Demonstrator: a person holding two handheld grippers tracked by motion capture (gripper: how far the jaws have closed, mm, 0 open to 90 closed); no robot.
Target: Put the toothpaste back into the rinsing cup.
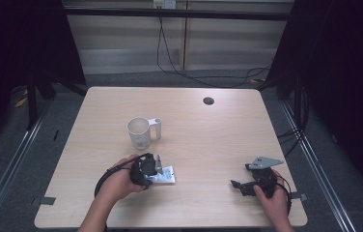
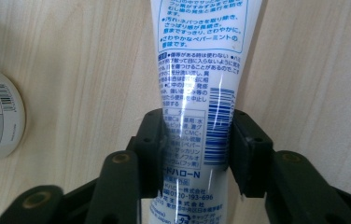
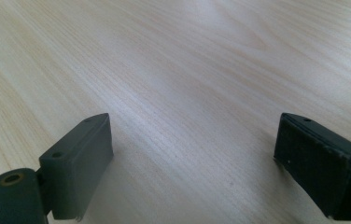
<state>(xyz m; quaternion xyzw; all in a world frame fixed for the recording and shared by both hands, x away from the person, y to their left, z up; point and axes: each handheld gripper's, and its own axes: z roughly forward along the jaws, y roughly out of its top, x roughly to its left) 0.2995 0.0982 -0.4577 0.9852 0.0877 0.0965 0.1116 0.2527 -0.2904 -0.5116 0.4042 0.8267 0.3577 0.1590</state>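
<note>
Pinching the toothpaste tube (image 2: 197, 93) now, your left gripper (image 1: 151, 170) has both jaws pressed against its sides, just above the crimped end, and the tube lies flat on the table (image 1: 208, 140) at the near left, running off toward three o'clock from your hand. Over at the near right, your right gripper (image 1: 247, 185) sits low over bare wood, jaws spread wide with nothing between them, pointing toward nine o'clock. Farther out, at about eleven o'clock from the tube, the white mug (image 1: 139, 133) stands upright, handle toward three o'clock.
</note>
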